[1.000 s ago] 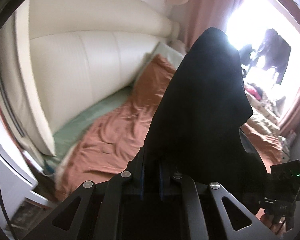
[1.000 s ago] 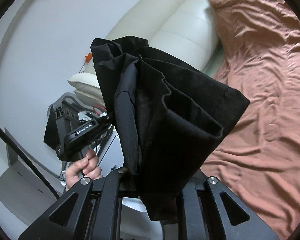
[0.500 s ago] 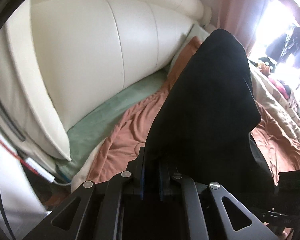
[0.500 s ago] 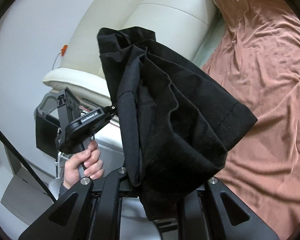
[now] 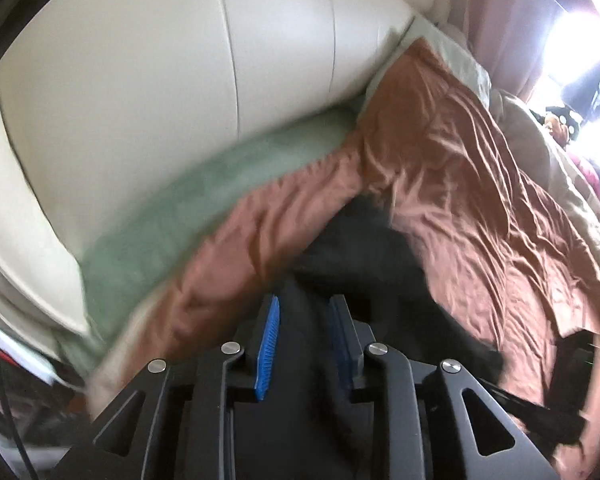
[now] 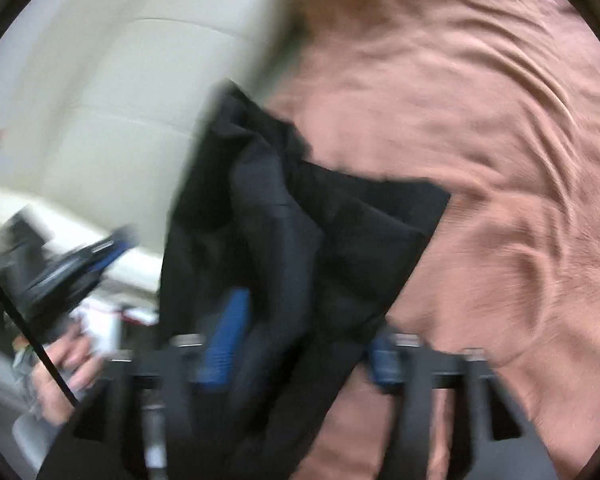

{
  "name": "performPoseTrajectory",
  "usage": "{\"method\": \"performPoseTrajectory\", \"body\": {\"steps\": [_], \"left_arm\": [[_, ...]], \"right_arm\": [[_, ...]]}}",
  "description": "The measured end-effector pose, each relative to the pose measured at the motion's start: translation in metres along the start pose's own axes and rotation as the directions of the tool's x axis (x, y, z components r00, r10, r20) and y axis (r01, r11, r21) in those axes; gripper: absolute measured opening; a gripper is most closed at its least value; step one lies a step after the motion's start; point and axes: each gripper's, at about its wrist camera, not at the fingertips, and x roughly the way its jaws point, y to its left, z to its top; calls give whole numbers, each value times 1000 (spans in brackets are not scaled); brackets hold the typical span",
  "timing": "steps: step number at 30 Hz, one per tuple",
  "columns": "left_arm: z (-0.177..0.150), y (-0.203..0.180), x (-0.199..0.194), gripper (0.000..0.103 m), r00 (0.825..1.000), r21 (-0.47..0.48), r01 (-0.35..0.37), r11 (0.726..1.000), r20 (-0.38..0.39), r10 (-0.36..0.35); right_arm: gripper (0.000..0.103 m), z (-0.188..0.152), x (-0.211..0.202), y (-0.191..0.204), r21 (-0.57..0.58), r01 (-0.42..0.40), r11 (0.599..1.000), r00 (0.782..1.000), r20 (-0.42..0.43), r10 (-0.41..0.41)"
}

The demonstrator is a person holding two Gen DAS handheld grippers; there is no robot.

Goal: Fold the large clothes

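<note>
Both grippers letting go of the black garment over the bed

The left gripper [image 5: 304, 334] has its jaws opening, the garment [image 5: 364, 256] loose between its blue pads [image 5: 269, 340] and lying toward 12 o'clock on the brown sheet [image 5: 480, 184]. The right gripper [image 6: 300, 354] has its jaws opening wide, the cloth draped between them; the headboard [image 5: 160, 80] stands at 10 o'clock.

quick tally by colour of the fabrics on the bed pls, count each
Black: 1, the black garment between both grippers' opening jaws
Rust-pink: 1, the bedspread
Green: 1, the green sheet along the headboard
Beige: 1, the beige quilt at the far side
Total: 4
</note>
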Motion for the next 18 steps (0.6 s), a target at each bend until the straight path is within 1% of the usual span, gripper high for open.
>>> {"method": "performPoseTrajectory", "body": {"steps": [1,2,3,5,6,9,13,16,18], "left_arm": [[-7,2,1,28,1000,6,-8,1000,-8,8],[-13,2,-1,28,1000,14,-13,1000,-9,14],[-23,5,-3,28,1000,26,-15,1000,-8,15],[-33,9,-8,28,1000,14,-9,1000,-16,9],[-43,15,-14,28,1000,-16,6,1000,-12,-6],[-61,23,-21,28,999,-65,49,997,-4,-49],[-92,16,-34,28,999,-74,50,996,-9,-51],[-106,5,-54,28,998,-78,59,995,14,-58],[-114,-3,-68,38,997,-79,74,994,28,-72]], "right_arm": [[65,-2,1,-5,13,-26,1000,1000,-5,26],[65,-6,-1,-8,14,-70,997,998,5,70],[65,-10,-6,-8,10,-94,995,995,17,94],[65,-17,-10,-7,16,-108,994,994,15,108],[65,-21,-14,-5,19,-113,993,993,18,113],[65,-26,-23,-1,15,-92,996,995,25,92],[65,-42,-49,9,-13,-75,997,996,43,75],[65,-54,-76,26,-64,-55,996,996,62,59],[65,-57,-93,36,-103,-31,994,997,72,38]]}}
